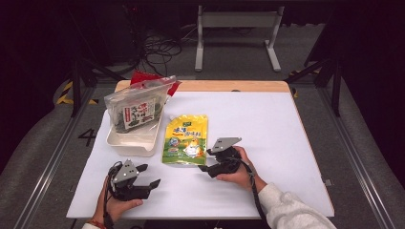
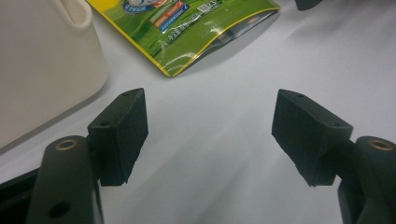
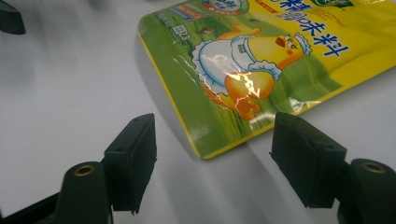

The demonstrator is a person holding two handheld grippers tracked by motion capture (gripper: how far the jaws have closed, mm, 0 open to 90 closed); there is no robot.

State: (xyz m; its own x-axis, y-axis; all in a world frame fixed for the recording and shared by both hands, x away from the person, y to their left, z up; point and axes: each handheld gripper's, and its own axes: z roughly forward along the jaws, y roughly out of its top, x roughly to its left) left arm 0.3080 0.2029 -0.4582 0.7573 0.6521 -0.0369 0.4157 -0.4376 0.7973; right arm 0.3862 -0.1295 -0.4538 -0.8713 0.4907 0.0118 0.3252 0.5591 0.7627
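A yellow and green pouch (image 1: 186, 139) printed with a cartoon chick lies flat on the white table. My right gripper (image 1: 206, 160) sits at the pouch's near right corner, pointing left. In the right gripper view the jaws (image 3: 212, 135) stand apart, and the pouch's corner (image 3: 243, 84) lies just ahead between them, touched by neither pad. My left gripper (image 1: 149, 175) rests low near the front left. It is open over bare table (image 2: 210, 119), with the pouch's other corner (image 2: 196, 32) ahead of it.
A white tray (image 1: 143, 145) at the left holds a clear bag of dark seaweed (image 1: 136, 109) that leans over its rim. The tray's wall (image 2: 42, 70) stands close to my left jaw. Something red (image 1: 143, 76) lies behind the tray.
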